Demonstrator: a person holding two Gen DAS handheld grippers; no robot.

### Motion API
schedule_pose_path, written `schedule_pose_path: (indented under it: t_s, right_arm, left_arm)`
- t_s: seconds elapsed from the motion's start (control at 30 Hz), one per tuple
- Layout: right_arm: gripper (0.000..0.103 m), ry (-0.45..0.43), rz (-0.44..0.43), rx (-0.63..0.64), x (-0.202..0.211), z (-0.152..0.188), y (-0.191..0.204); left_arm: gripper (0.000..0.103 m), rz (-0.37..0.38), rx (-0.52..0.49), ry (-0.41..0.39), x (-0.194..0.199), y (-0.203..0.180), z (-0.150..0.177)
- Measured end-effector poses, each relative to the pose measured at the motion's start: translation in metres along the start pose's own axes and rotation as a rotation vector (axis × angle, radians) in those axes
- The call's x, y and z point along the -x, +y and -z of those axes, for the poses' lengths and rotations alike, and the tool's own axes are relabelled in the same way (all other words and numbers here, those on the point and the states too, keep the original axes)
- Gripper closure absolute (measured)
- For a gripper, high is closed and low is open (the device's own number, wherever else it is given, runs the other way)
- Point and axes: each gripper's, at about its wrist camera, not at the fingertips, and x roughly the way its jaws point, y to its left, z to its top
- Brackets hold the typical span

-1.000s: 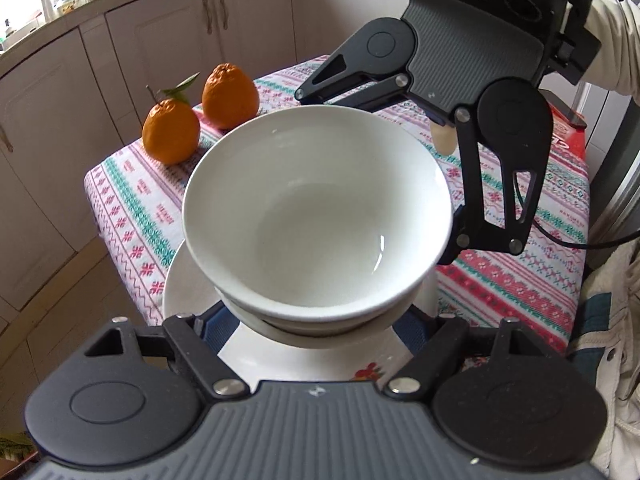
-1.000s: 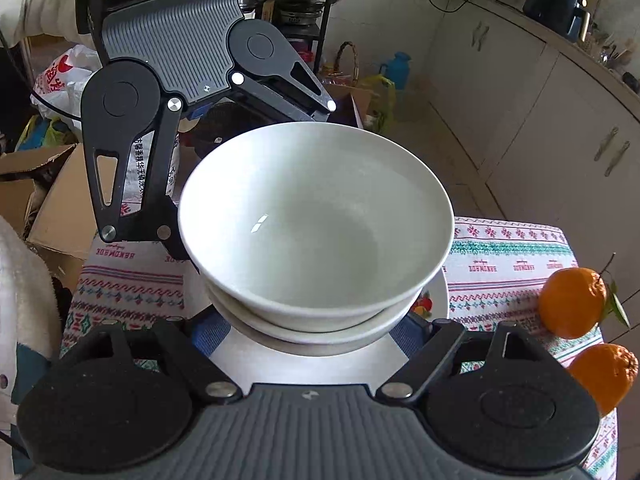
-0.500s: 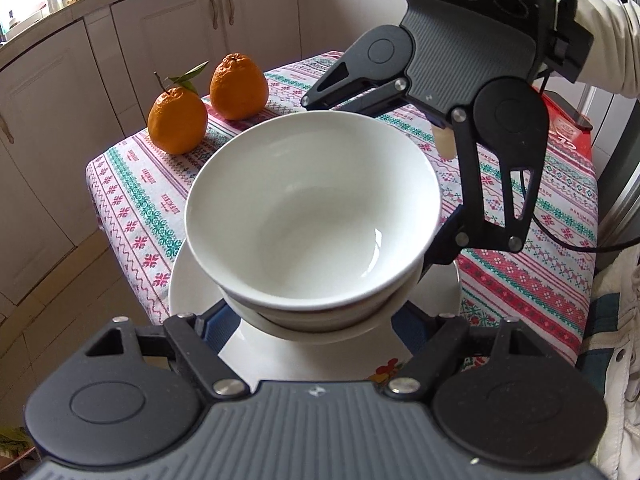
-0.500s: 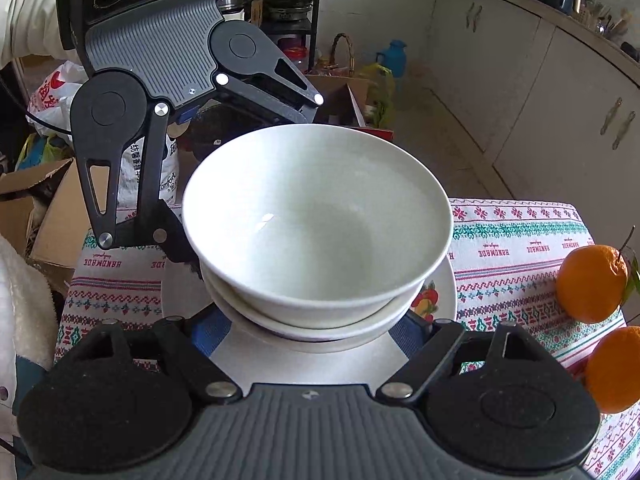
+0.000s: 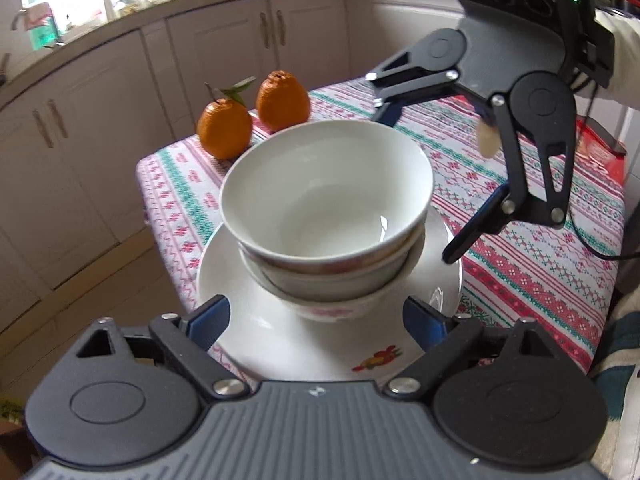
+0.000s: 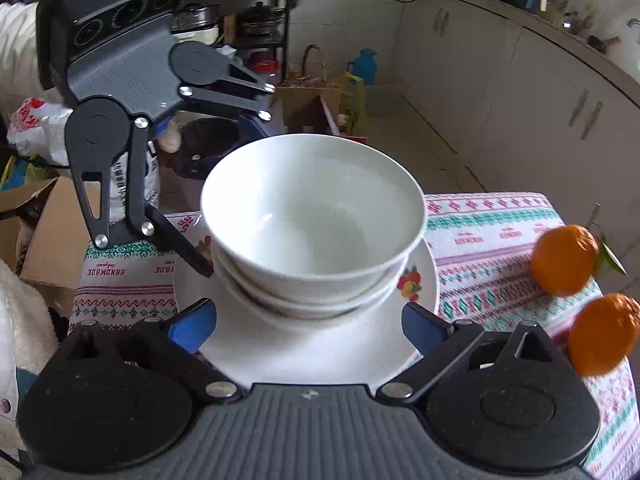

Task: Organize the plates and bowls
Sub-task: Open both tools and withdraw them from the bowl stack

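Two oranges (image 5: pixel 256 118) are seen close together near the far corner of the counter, on a patterned tablecloth (image 5: pixel 520 216) with red, green and white bands; a green leaf is kept on the stem of the left one. Pale cabinets (image 5: pixel 120 112) with long handles are seen behind, under a worktop crowded with small items. In the right wrist view, a blue jug (image 6: pixel 365 65), a cardboard box (image 6: pixel 44 228) and a shelf with pots (image 6: pixel 256 20) are visible on the floor side.

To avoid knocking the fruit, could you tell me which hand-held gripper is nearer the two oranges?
Right. The right hand-held gripper has the oranges just beside it; the left hand-held gripper faces them across the stacked bowls. Both jaws are opening, clear of the bowls.
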Motion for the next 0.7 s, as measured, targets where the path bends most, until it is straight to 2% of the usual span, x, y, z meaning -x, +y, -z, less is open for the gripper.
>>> schedule_pose_path:
  t_s: [0.07,0.13,0.33,0.5,0.63,0.7]
  right_arm:
    - [0.001,-0.012,0.079,-0.038,0.012,0.005,0.008]
    - [0.0,-0.019,0.16,-0.098,0.025,0.01,0.015]
    - [0.0,-0.059,0.386,-0.42,0.061,0.03,0.035]
    - [0.0,-0.131,0.526,-0.628,0.085,0.052,0.063]
    - [0.0,-0.166,0.624,-0.694,0.102,0.063,0.1]
    - [0.0,-0.182,0.664,-0.713,0.109,0.066,0.115]
  left_arm:
    - [0.008,-0.037,0.028,-0.038,0.014,-0.007,0.003]
    - [0.001,-0.089,0.068,-0.083,0.027,-0.014,0.005]
    - [0.001,-0.229,0.235,-0.232,0.061,-0.042,0.011]
    - [0.001,-0.319,0.321,-0.32,0.079,-0.079,0.013]
    - [0.001,-0.466,0.382,-0.334,0.087,-0.109,0.007]
    - [0.001,-0.516,0.424,-0.32,0.091,-0.122,0.005]
